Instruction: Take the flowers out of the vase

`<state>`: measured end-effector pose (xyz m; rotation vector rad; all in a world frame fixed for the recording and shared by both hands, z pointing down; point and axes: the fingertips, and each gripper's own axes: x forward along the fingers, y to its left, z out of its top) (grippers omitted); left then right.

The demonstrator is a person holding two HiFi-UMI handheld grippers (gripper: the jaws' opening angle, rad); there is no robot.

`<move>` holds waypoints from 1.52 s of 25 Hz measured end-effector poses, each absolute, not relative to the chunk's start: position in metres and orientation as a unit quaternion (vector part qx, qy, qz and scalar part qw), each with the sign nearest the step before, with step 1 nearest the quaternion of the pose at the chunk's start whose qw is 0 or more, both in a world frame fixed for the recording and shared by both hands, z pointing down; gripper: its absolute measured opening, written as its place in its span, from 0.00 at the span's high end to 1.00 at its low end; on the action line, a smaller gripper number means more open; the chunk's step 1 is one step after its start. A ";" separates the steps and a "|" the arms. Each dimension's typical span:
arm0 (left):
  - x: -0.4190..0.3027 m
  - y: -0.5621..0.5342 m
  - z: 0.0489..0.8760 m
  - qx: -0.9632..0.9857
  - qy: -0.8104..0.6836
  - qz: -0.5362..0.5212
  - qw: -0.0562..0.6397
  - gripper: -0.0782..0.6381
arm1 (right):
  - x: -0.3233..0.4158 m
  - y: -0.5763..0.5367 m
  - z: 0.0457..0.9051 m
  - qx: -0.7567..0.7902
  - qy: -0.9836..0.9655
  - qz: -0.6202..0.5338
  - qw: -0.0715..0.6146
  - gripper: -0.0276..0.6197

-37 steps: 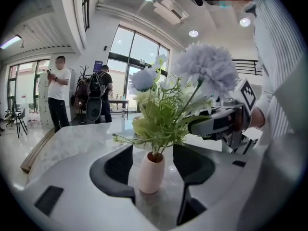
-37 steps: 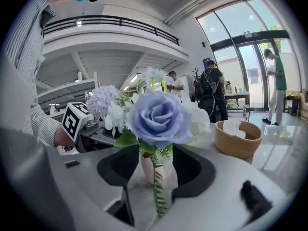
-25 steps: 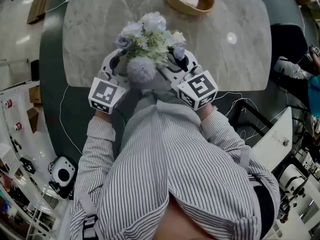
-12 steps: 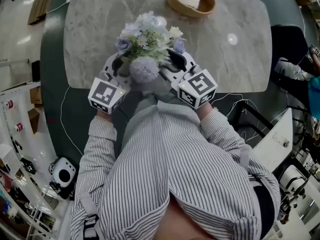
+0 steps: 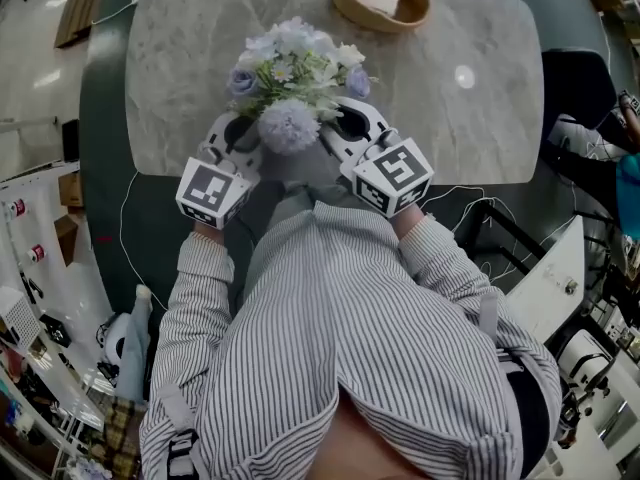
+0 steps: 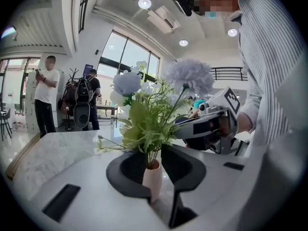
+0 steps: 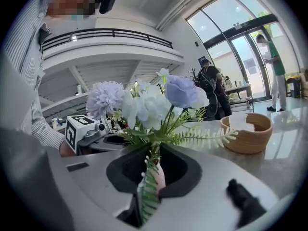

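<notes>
A bouquet point(image 5: 290, 73) of pale blue and white artificial flowers with green sprigs stands in a small pinkish vase point(image 6: 153, 179) at the marble table's near edge. In the head view the blooms hide the vase. My left gripper point(image 5: 243, 130) comes in from the left; its jaws are closing and the dark pads touch the vase's sides. My right gripper point(image 5: 345, 123) comes in from the right, its jaws closing on the green stems point(image 7: 156, 153) right at the vase's mouth, where a fern frond hangs in front. Each gripper shows in the other's view.
A round wooden bowl point(image 5: 345, 8) with something white in it sits at the table's far side. The marble table point(image 5: 450, 128) stretches away to the right. Cables lie on the dark floor by the table. People stand far off by the windows.
Both grippers' jaws have drawn in toward the vase and stems. The bouquet has shifted slightly away from me. The hands themselves have stayed where they were.
</notes>
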<state>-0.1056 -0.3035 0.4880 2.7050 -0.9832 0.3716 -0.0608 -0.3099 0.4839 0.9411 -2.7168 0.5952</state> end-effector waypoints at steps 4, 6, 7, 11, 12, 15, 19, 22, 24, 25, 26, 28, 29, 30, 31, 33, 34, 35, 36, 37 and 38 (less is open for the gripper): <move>-0.106 -0.304 0.489 0.923 -0.342 0.127 0.122 0.80 | -0.060 -0.312 0.484 0.321 -0.920 0.201 0.103 0.88; -0.107 -0.304 0.489 0.921 -0.346 0.128 0.123 0.81 | -0.061 -0.313 0.484 0.319 -0.921 0.201 0.102 0.88; -0.108 -0.305 0.489 0.920 -0.348 0.128 0.124 0.82 | -0.061 -0.313 0.483 0.319 -0.921 0.200 0.102 0.88; -0.109 -0.306 0.488 0.917 -0.356 0.130 0.122 0.84 | -0.063 -0.313 0.481 0.315 -0.923 0.195 0.103 0.89; -0.110 -0.305 0.488 0.917 -0.357 0.131 0.121 0.84 | -0.063 -0.313 0.480 0.314 -0.924 0.194 0.103 0.89; -0.111 -0.304 0.487 0.916 -0.362 0.127 0.121 0.85 | -0.064 -0.312 0.479 0.314 -0.925 0.189 0.103 0.89; -0.110 -0.306 0.480 0.916 -0.366 0.120 0.117 0.85 | -0.064 -0.315 0.472 0.313 -0.927 0.182 0.098 0.89; -0.110 -0.308 0.472 0.915 -0.370 0.113 0.111 0.85 | -0.065 -0.316 0.465 0.313 -0.929 0.176 0.093 0.89; -0.111 -0.307 0.467 0.915 -0.373 0.108 0.107 0.85 | -0.065 -0.315 0.459 0.311 -0.931 0.170 0.089 0.89; -0.111 -0.306 0.464 0.915 -0.374 0.105 0.104 0.85 | -0.065 -0.314 0.457 0.311 -0.932 0.166 0.088 0.89; -0.111 -0.305 0.462 0.915 -0.375 0.103 0.102 0.85 | -0.065 -0.313 0.453 0.310 -0.933 0.163 0.086 0.89; -0.112 -0.303 0.457 0.915 -0.378 0.101 0.097 0.85 | -0.065 -0.312 0.447 0.309 -0.935 0.156 0.082 0.89; -0.112 -0.302 0.454 0.915 -0.380 0.099 0.094 0.85 | -0.064 -0.311 0.443 0.309 -0.935 0.153 0.081 0.89; -0.111 -0.302 0.450 0.915 -0.381 0.097 0.091 0.85 | -0.064 -0.310 0.440 0.309 -0.936 0.150 0.081 0.89; -0.111 -0.301 0.446 0.915 -0.382 0.094 0.088 0.85 | -0.064 -0.309 0.437 0.310 -0.936 0.146 0.080 0.89; -0.110 -0.301 0.440 0.916 -0.383 0.088 0.081 0.85 | -0.064 -0.310 0.431 0.310 -0.937 0.137 0.077 0.89; -0.109 -0.302 0.437 0.916 -0.384 0.085 0.076 0.85 | -0.064 -0.311 0.428 0.311 -0.938 0.132 0.076 0.89; -0.109 -0.303 0.434 0.917 -0.384 0.083 0.072 0.85 | -0.063 -0.312 0.425 0.311 -0.939 0.126 0.074 0.89; -0.108 -0.304 0.430 0.917 -0.385 0.080 0.068 0.85 | -0.063 -0.313 0.421 0.311 -0.940 0.121 0.072 0.89; -0.107 -0.304 0.426 0.917 -0.385 0.078 0.065 0.85 | -0.062 -0.313 0.417 0.311 -0.941 0.116 0.071 0.89; -0.106 -0.303 0.422 0.918 -0.385 0.076 0.062 0.85 | -0.061 -0.313 0.413 0.311 -0.941 0.111 0.072 0.89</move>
